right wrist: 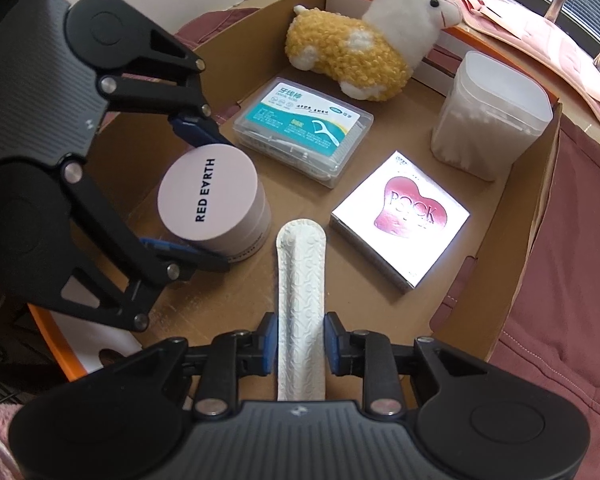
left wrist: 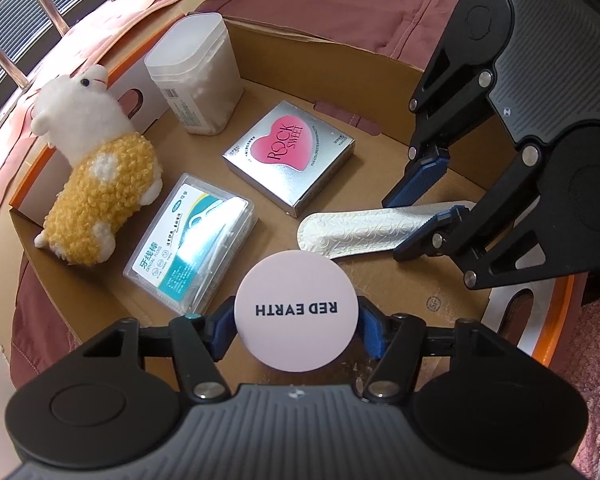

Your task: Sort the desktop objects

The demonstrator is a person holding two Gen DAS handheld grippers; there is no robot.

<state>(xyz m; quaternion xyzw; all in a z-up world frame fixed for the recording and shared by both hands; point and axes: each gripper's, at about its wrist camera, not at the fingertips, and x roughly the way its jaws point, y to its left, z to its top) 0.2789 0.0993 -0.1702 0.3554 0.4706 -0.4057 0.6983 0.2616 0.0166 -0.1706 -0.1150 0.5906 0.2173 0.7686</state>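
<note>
The cardboard box (left wrist: 340, 60) takes everything, its low walls keeping the lot corralled. Against its far wall lean my bulkiest pieces, the plush alpaca (left wrist: 100, 168) and the tub of cotton swabs (left wrist: 198, 76), with the flat floss-pick case (left wrist: 192, 240) and silver Rock Sweet box (left wrist: 290, 156) lying mid-floor. My left gripper (left wrist: 296, 330) has its fingers clamped on the sides of the pink Red Earth jar (left wrist: 296, 316), low over the box floor; whether it is arriving or leaving I cannot tell. My right gripper (right wrist: 300, 340) pinches the slim white embossed pad (right wrist: 300, 300) edgewise so it stays flat.
</note>
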